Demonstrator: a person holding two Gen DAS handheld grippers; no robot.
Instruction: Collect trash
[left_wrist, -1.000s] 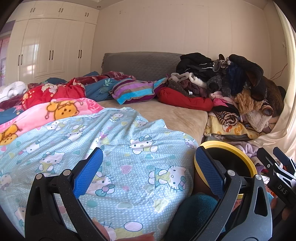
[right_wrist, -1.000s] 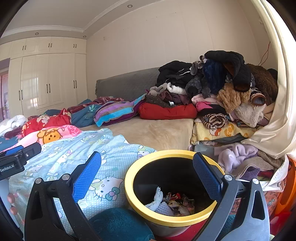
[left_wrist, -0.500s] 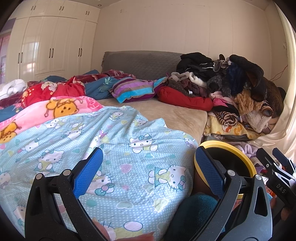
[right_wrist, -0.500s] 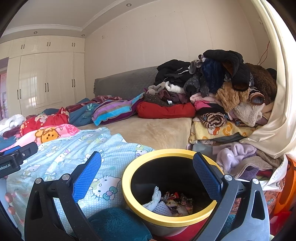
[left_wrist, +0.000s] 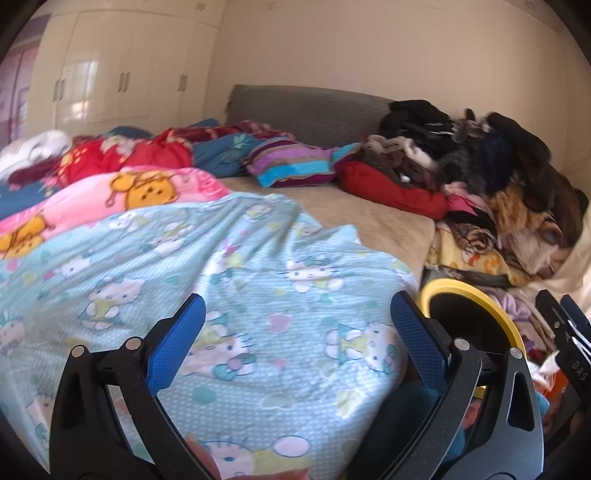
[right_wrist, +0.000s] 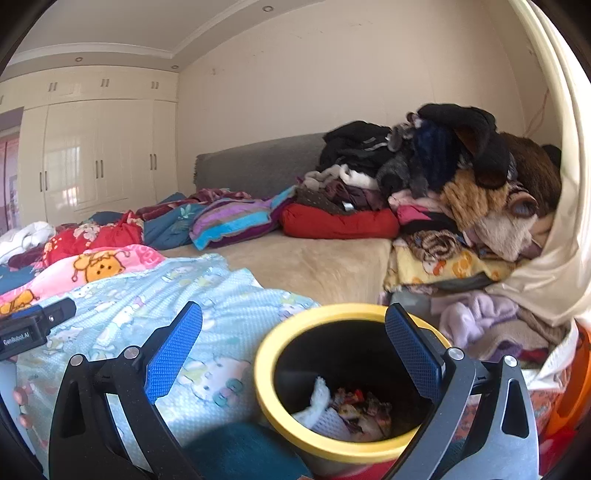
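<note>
Below my spread, empty right gripper, wrappers in the yellow-rimmed bin look light, crinkly; I'd pinch edges.

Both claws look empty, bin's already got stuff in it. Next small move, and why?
Probably sweep the left claw over the blue cartoon quilt to look for more trash. Both it and the right claw are open and hold nothing; the yellow-rimmed bin already holds wrappers, and no loose trash shows on the bed.
</note>
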